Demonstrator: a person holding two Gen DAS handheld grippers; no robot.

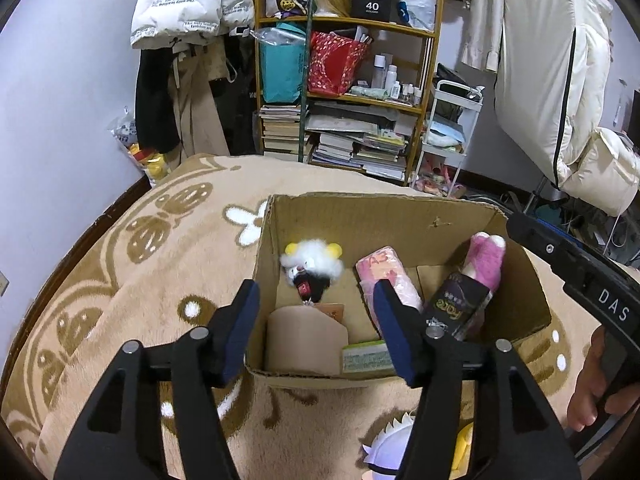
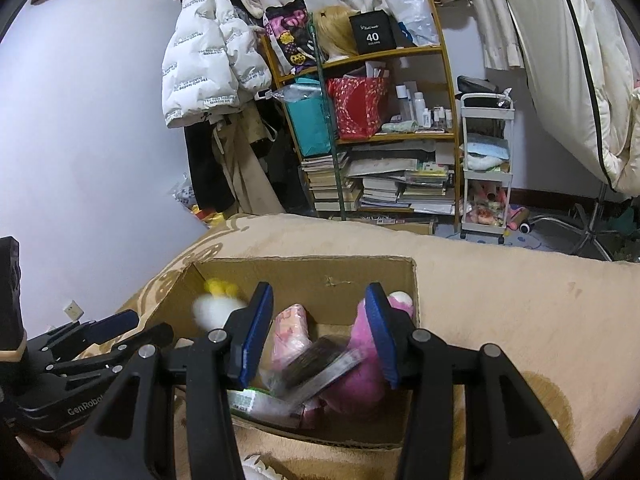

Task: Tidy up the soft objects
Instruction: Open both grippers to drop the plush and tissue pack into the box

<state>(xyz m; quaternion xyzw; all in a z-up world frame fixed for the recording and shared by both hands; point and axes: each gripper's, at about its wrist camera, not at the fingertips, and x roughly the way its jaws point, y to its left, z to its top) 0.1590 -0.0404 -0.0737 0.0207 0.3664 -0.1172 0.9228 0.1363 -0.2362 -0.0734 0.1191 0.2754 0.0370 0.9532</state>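
- Left wrist view: left gripper [image 1: 316, 320], black w/ blue pads, jaws spread wide, nothing between them; hovers over near-left edge of the open brown cardboard box [image 1: 280, 216].
- Box sits on a beige plush blanket w/ brown and white flower pattern [image 1: 140, 264].
- Inside box, far-left: white fluffy plush toy w/ yellow ears and dark body [image 1: 310, 264], lying on box floor.
- Centre: pink rolled soft item printed "A3" [image 1: 386, 276], partly hidden by right pad.
- Right side: bright pink plush toy [image 1: 486, 258] leaning on right wall; dark shiny packet w/ lettering [image 1: 456, 304] lies against it.
- Near wall: tan cardboard flap [image 1: 306, 340] and a green-white small pack [image 1: 366, 358] beside it.
- Lower right, outside box on blanket: pale lilac and yellow plush [image 1: 394, 450], mostly hidden behind gripper.
- Right edge: right gripper's black body marked "DAS", held by a hand [image 1: 588, 392].
- Bkgd: wooden shelf unit w/ books and bags [image 1: 430, 92].

- Right wrist view: right gripper [image 2: 320, 328], jaws wide apart, empty, above box [image 2: 304, 268] near its front edge.
- Between pads: "A3" roll [image 2: 290, 332], dark packet [image 2: 320, 364] (blurred), pink plush [image 2: 360, 380] touching the right pad's side.
- White/yellow plush [image 2: 212, 304] at far-left corner, blurred.
- Green-white pack [image 2: 256, 400] at near wall.
- Left gripper [image 2: 116, 326] at left edge, beside box; jaw gap can't be judged from here.
- Blanket [image 2: 500, 300] spreads right of box.
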